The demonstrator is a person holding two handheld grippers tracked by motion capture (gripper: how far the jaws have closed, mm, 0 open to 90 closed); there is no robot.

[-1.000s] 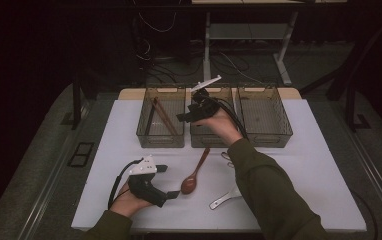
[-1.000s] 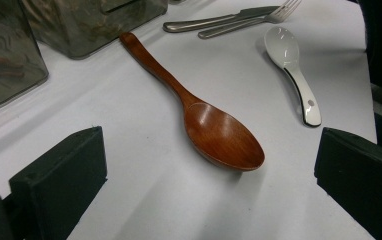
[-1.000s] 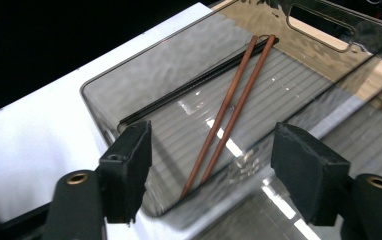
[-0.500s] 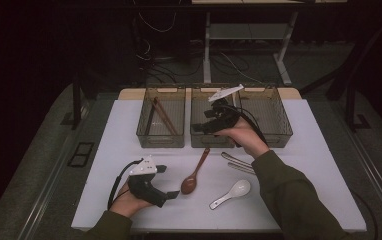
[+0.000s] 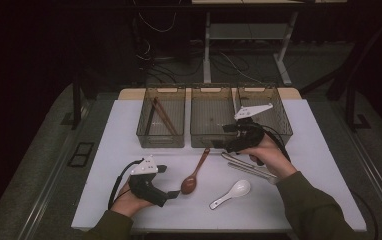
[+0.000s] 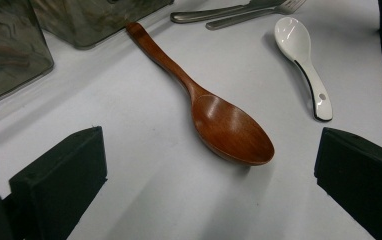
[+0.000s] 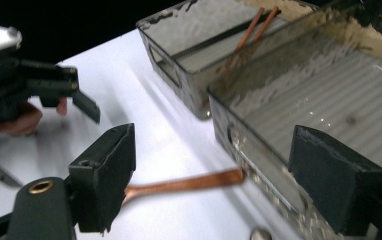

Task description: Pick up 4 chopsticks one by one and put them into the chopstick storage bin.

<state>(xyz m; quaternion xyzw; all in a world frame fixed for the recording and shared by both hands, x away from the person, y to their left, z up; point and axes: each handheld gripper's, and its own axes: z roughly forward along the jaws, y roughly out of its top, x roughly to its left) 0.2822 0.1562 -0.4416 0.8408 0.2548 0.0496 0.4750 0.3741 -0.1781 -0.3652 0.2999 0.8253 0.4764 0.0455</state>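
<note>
Left gripper (image 5: 171, 194), jaws wide and empty, faces the brown wooden spoon (image 6: 214, 112) lying at its twelve o'clock; right gripper (image 5: 219, 145), jaws just opened and empty, could knock the spoon's handle

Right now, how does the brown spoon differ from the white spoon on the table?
The wooden spoon is dark reddish-brown with a long, slim handle; the white spoon is glossy, ceramic-looking, with a short handle that has a hole near its end. The wooden spoon's handle tip lies against the middle bin; the white spoon lies apart from the bins. Both lie bowl-up on the white table.
</note>
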